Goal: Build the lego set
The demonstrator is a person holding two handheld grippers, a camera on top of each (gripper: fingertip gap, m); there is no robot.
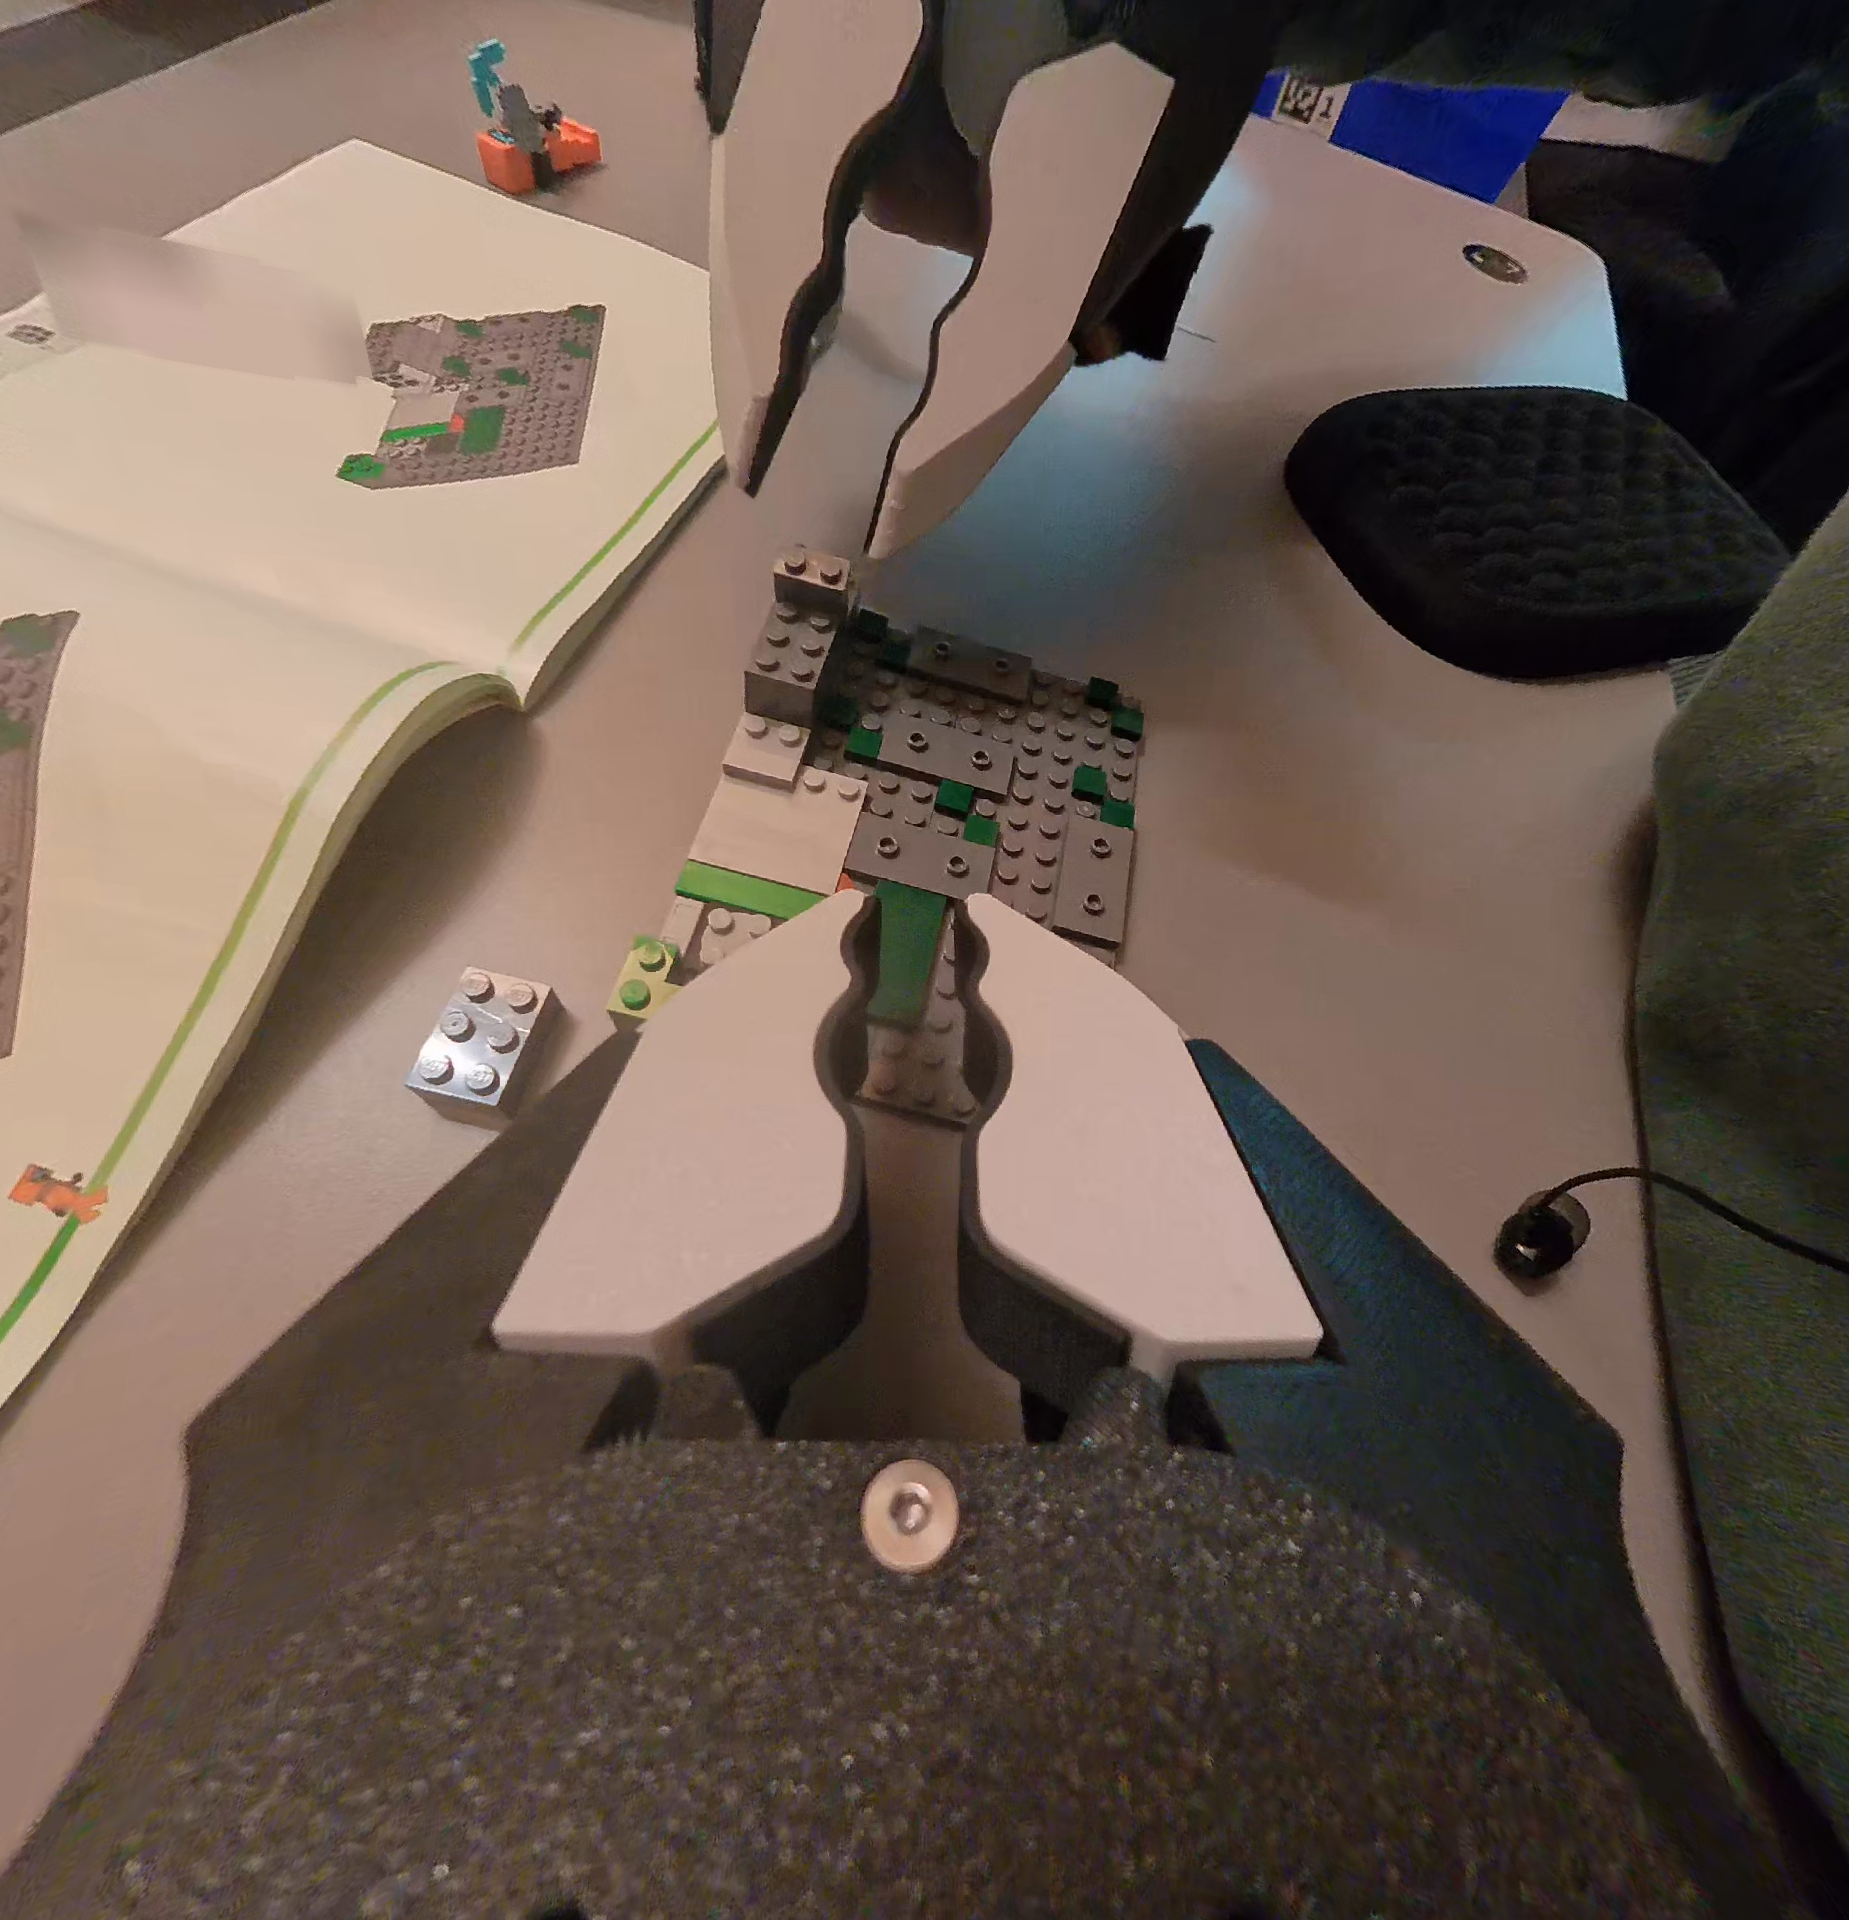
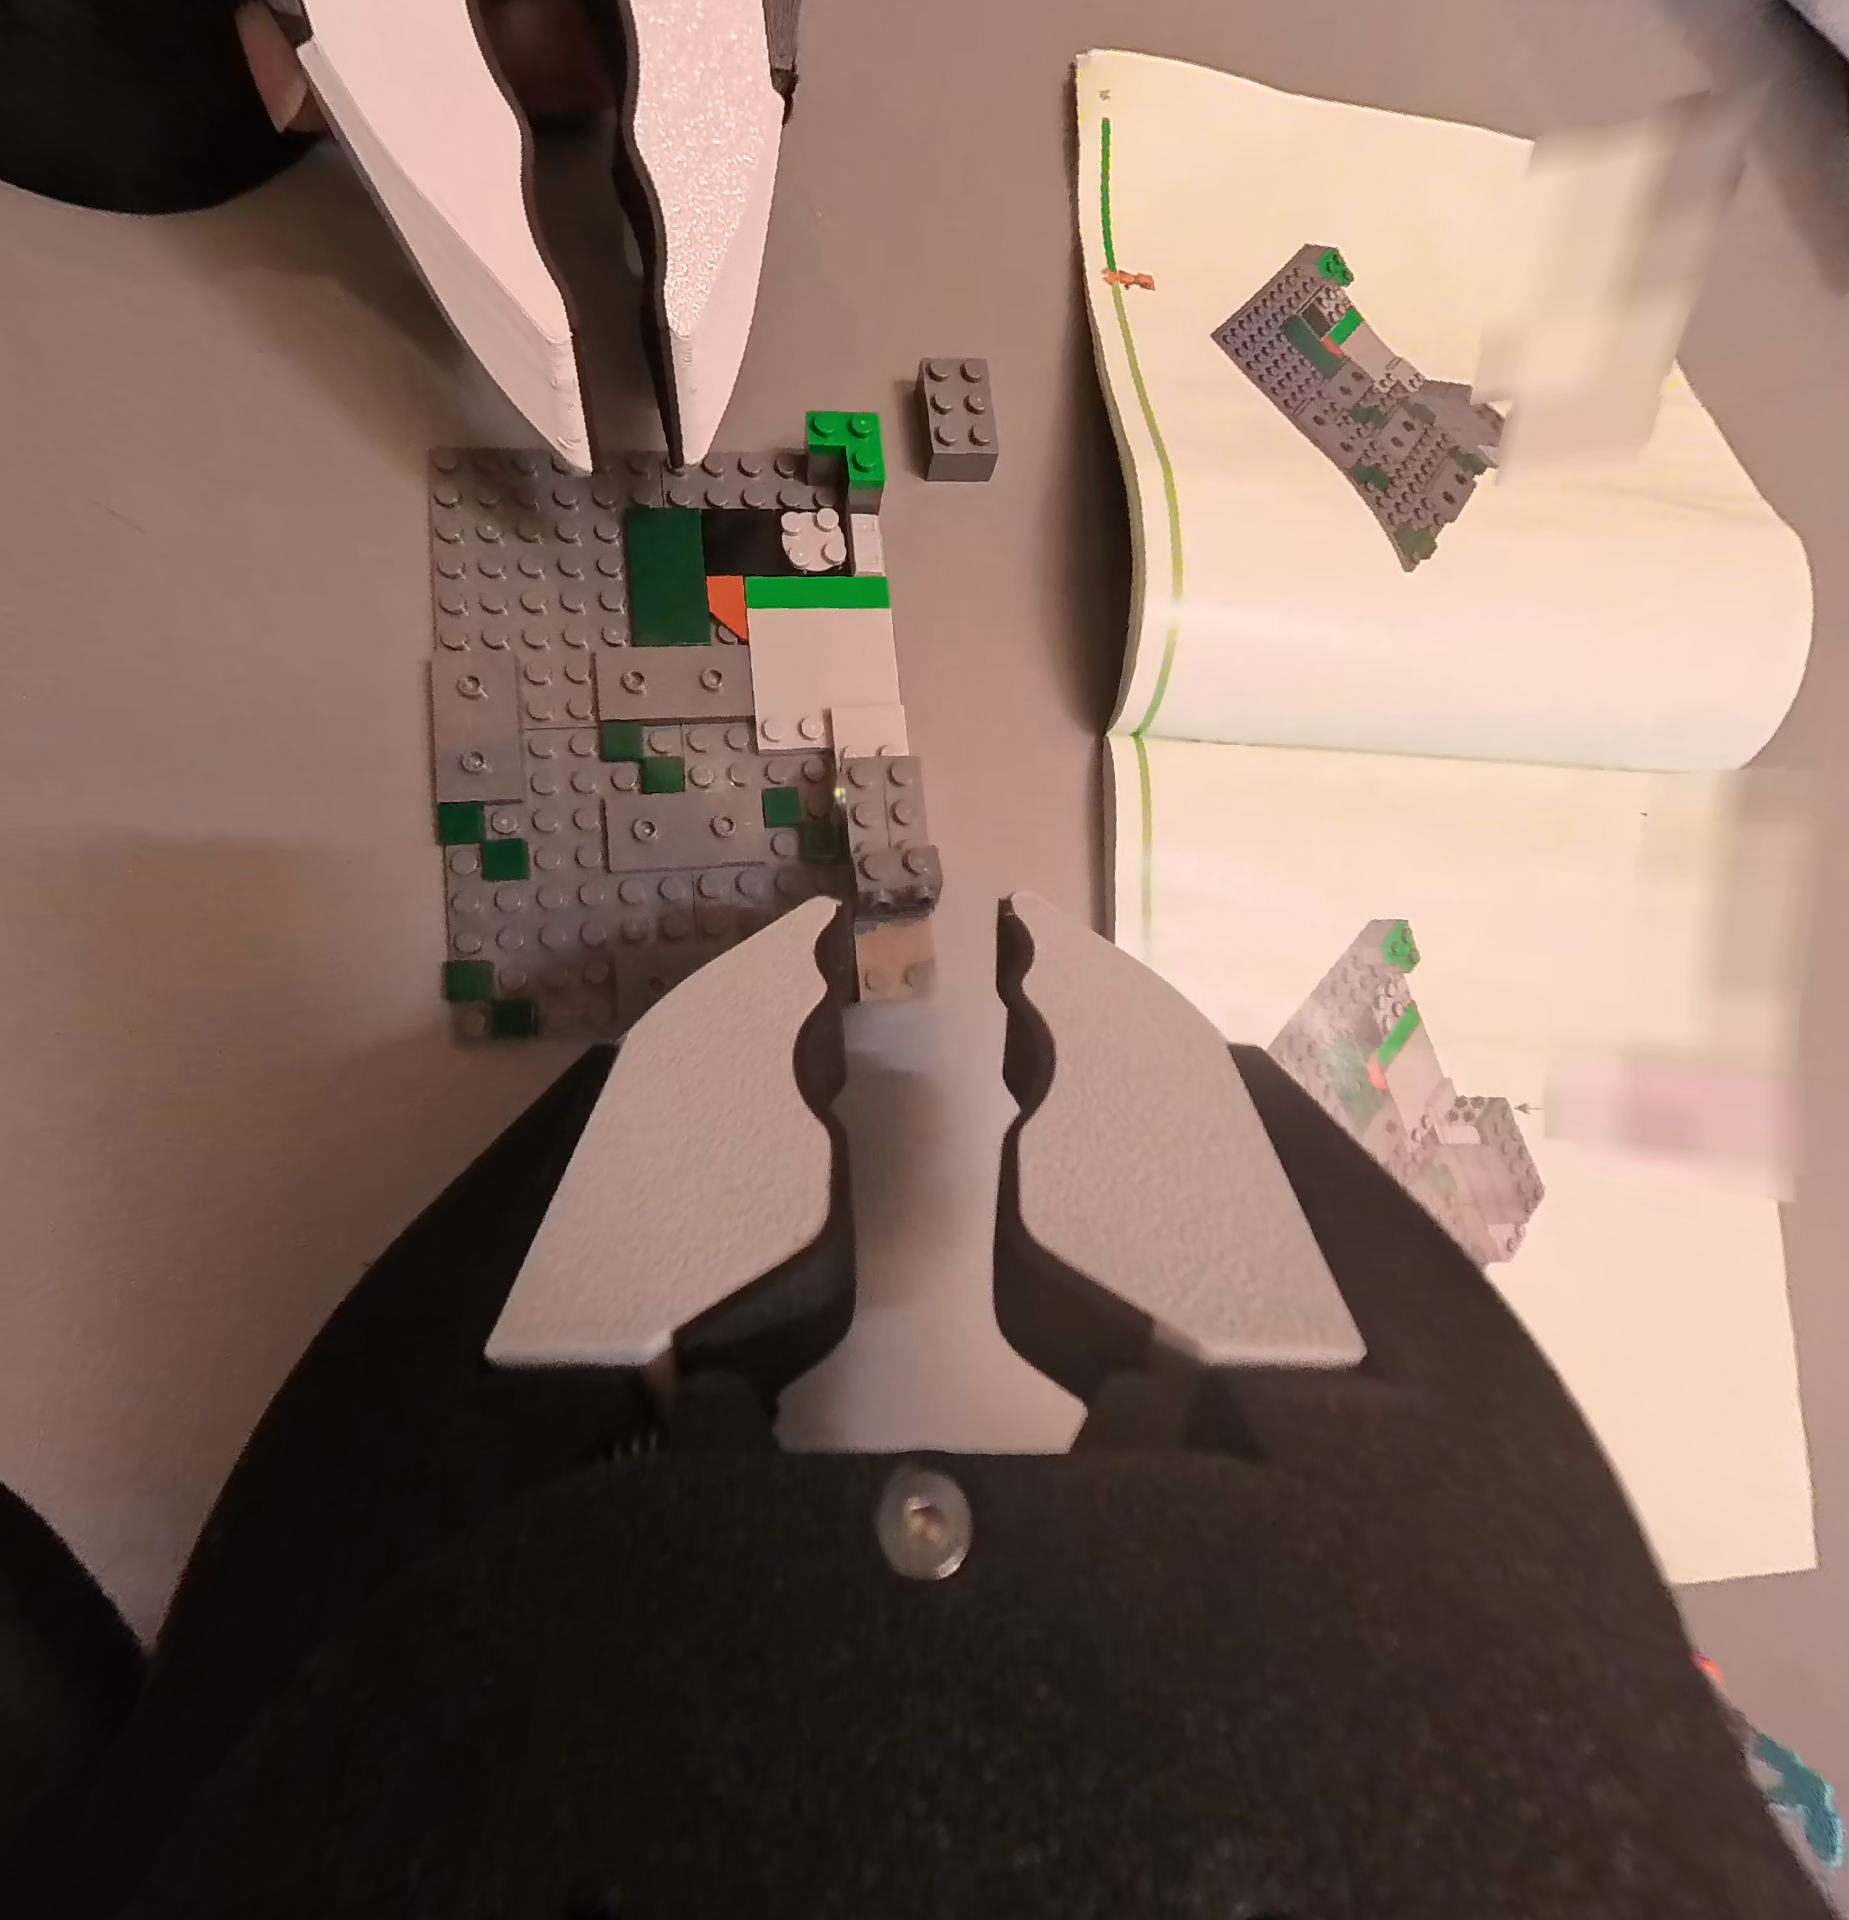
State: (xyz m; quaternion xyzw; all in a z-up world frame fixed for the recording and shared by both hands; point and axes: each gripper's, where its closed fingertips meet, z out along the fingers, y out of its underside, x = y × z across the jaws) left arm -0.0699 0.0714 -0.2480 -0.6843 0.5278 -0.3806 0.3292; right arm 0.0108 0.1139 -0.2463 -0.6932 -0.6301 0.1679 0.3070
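Observation:
The grey baseplate (image 1: 1055, 790) (image 2: 525, 582) lies on the table with grey, white, dark green and bright green pieces on it. A stepped grey brick stack rises at one corner, topped by a small grey brick (image 1: 811, 577) (image 2: 899, 871). My right gripper (image 2: 918, 906) (image 1: 821, 499) is open, its tips on either side of that top brick, not clamped. My left gripper (image 1: 917, 906) (image 2: 634, 457) is nearly closed with nothing between its fingers, its tips on the plate's opposite edge by the dark green tile (image 1: 909, 956) (image 2: 668, 577).
A loose grey 2x3 brick (image 1: 481, 1044) (image 2: 958, 419) lies beside the plate near the lime corner piece (image 1: 645, 977) (image 2: 847, 442). The open instruction booklet (image 1: 276, 623) (image 2: 1419, 675) lies alongside. A small orange build (image 1: 533, 135) stands farther off. A black chair armrest (image 1: 1522, 540) is at the table's edge. One gripper's finger ends stand about 10 cm off the other's. The small orange build (image 1: 533, 135) is closer to my right gripper, around 20 cm from its tips; the left tips are 30 cm off.

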